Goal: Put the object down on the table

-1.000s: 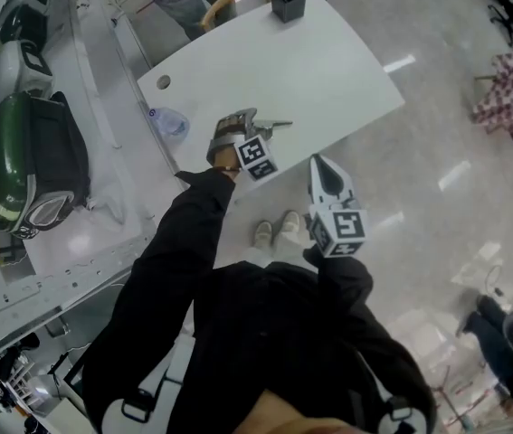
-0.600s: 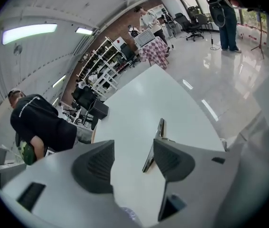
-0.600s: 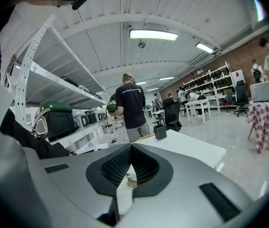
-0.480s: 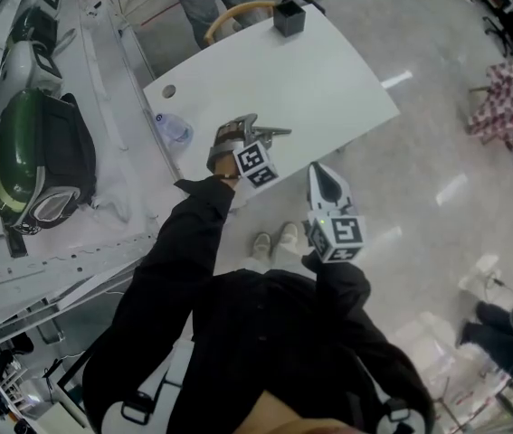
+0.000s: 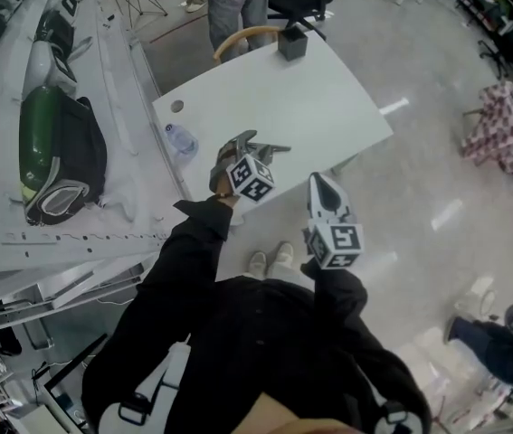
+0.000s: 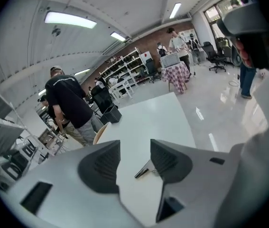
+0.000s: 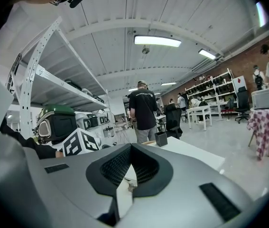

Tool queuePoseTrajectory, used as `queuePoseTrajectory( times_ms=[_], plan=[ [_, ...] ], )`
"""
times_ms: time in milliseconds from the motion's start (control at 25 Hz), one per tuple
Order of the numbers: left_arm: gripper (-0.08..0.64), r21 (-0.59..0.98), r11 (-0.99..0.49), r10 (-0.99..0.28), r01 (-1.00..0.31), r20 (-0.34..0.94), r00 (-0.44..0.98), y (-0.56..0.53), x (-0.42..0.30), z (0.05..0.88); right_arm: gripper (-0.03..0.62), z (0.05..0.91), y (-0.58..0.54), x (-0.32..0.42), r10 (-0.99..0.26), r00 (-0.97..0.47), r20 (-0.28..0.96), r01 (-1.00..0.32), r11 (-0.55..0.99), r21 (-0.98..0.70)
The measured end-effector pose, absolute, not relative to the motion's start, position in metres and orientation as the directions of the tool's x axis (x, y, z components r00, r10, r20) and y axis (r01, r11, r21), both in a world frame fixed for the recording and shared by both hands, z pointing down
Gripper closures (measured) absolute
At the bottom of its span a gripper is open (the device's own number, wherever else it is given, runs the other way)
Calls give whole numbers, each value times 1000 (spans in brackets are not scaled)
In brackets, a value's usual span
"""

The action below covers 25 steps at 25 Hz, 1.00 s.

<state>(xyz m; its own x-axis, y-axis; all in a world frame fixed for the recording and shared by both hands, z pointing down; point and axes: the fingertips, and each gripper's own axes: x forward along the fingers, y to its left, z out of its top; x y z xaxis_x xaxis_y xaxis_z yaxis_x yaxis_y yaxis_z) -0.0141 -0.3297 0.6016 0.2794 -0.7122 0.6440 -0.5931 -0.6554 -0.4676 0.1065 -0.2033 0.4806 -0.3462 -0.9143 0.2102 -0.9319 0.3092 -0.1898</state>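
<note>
Black-and-white square markers cover the cube (image 5: 335, 245) on the closed right gripper (image 5: 319, 181).

At frame centre, what seemed a key (image 5: 275, 148) lay on the table (image 5: 328, 98) near its lower edge; a small box (image 5: 292, 42) stood at the upper edge, a bottle (image 5: 180, 139) left of the table.

Bare tabletop (image 5: 324, 107) between far box (image 5: 292, 43) and bottle (image 5: 180, 140)
</note>
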Motion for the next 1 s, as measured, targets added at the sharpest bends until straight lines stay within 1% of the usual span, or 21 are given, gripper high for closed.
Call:
queuePoseTrajectory(
  times_ms=[160, 400, 440, 520, 640, 800, 1000],
  plan=[
    [378, -376, -627, -716, -682, 622, 316, -323, -17, 585, 591, 471, -201, 102, -913, -354, 202, -929, 320, -184],
    [426, -288, -577, -744, -764, 573, 345, -314, -20, 563, 591, 463, -201, 100, -918, -347, 190, -932, 315, -182],
    [449, -267, -566, -749, -780, 562, 351, -313, -21, 559, 591, 461, -201, 99, -918, -349, 187, -931, 318, -179],
    [516, -228, -542, -764, -809, 534, 361, -310, -22, 549, 591, 459, -200, 98, -919, -348, 184, -932, 318, -173],
    [555, -170, -515, -784, -840, 489, 381, -306, -24, 537, 591, 455, -200, 98, -921, -346, 180, -933, 316, -173],
    [558, -107, -499, -790, -860, 464, 401, -294, -27, 523, 591, 455, -199, 98, -919, -350, 180, -932, 323, -164],
    [558, -65, -486, -806, -871, 417, 419, -281, -26, 508, 591, 451, -201, 96, -922, -353, 160, -929, 325, -178]
  ],
)
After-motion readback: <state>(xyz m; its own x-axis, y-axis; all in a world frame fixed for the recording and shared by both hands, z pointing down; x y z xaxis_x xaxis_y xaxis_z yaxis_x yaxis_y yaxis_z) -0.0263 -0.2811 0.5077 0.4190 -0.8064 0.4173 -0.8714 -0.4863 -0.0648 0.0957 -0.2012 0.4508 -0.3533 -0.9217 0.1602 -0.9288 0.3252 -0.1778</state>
